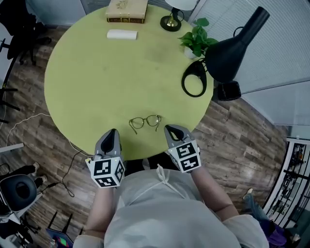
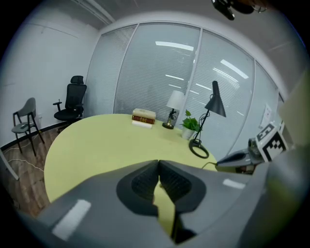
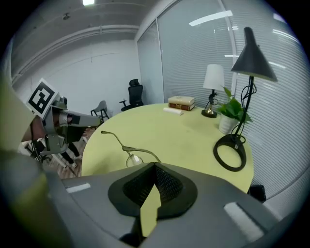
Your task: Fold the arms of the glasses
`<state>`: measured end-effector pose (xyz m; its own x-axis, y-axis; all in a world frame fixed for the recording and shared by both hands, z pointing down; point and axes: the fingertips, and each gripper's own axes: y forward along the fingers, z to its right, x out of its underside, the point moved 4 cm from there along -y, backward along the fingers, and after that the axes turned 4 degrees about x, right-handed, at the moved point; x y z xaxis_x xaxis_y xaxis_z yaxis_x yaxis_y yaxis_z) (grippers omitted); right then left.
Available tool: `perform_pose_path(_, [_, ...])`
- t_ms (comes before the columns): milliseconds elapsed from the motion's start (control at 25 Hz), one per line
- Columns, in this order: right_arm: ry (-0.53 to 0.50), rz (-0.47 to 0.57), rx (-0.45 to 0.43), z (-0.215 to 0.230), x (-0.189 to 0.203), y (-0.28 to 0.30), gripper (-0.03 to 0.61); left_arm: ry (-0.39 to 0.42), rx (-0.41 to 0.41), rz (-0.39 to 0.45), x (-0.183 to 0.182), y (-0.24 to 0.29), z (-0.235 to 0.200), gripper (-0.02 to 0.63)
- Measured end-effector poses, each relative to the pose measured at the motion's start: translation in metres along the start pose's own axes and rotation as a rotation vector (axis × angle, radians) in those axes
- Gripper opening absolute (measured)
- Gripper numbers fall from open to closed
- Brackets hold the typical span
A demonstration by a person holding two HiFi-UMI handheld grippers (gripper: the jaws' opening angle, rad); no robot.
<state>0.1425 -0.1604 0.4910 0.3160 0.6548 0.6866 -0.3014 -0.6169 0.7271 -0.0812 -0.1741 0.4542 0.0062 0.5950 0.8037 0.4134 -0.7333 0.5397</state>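
Thin-rimmed glasses (image 1: 145,122) lie near the front edge of the round yellow-green table (image 1: 92,72). In the right gripper view the glasses (image 3: 127,151) sit just beyond my jaws, with one arm stretched out to the left, unfolded. My left gripper (image 1: 112,131) hovers at the table's edge, left of the glasses, its jaws shut and empty. My right gripper (image 1: 169,129) is at the edge just right of the glasses, also shut with nothing in it. The left gripper view shows its shut tips (image 2: 158,162) over bare table; the glasses are out of its sight.
At the table's far side lie a book (image 1: 127,9) and a small white case (image 1: 121,34). A brass-footed lamp (image 1: 170,23), a potted plant (image 1: 196,41) and a black desk lamp with a ring base (image 1: 194,78) stand at the right. Office chairs stand around.
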Motion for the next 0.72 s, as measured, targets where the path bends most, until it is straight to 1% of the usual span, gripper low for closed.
perform_pose_path(80, [-0.024,-0.049,-0.035,0.003,0.007,0.014,0.000,0.012,-0.013,-0.010,0.007,0.009,-0.002,0.006])
perform_pose_path(240, [-0.107,-0.130,-0.074,0.011,0.018,0.038,0.003,0.033,-0.025,-0.033,0.020,0.023,-0.006,0.006])
perform_pose_path(280, [-0.134,-0.146,-0.089,0.012,0.020,0.042,0.048,0.030,-0.021,-0.037,0.022,0.025,-0.007,0.006])
perform_pose_path(320, [-0.165,-0.158,-0.108,0.013,0.020,0.046,0.121,0.026,-0.018,-0.038,0.023,0.028,-0.007,0.006])
perform_pose_path(360, [-0.203,-0.164,-0.127,0.013,0.019,0.050,0.128,0.021,-0.016,-0.039,0.024,0.031,-0.008,0.006])
perform_pose_path(560, [-0.463,-0.151,-0.199,0.012,0.007,0.063,0.124,-0.015,-0.016,-0.046,0.029,0.046,-0.014,0.006])
perform_pose_path(720, [-0.608,-0.158,-0.251,0.006,0.001,0.067,0.120,-0.039,-0.016,-0.062,0.033,0.053,-0.017,0.006])
